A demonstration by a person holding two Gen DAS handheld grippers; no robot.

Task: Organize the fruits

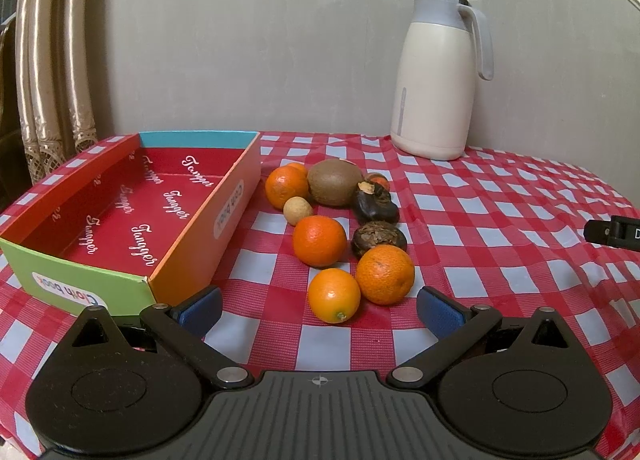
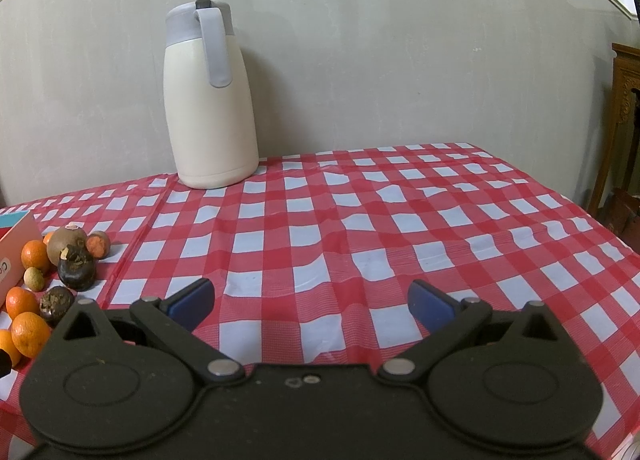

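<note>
A pile of fruit lies on the checked tablecloth: several oranges, the nearest orange [image 1: 334, 294] just ahead of my left gripper [image 1: 320, 310], a brown kiwi [image 1: 335, 182], a small tan longan [image 1: 297, 210] and two dark water chestnuts [image 1: 379, 239]. An open red box [image 1: 120, 212] with coloured walls stands left of the pile and holds nothing. My left gripper is open and empty. My right gripper [image 2: 311, 300] is open and empty over bare cloth; the fruit pile [image 2: 72, 264] lies far to its left.
A cream thermos jug [image 1: 438, 78] with a grey lid and handle stands at the back by the wall; it also shows in the right wrist view [image 2: 212, 100]. The right gripper's black tip [image 1: 612, 232] shows at the right edge. Wooden furniture [image 2: 626, 132] stands beyond the table.
</note>
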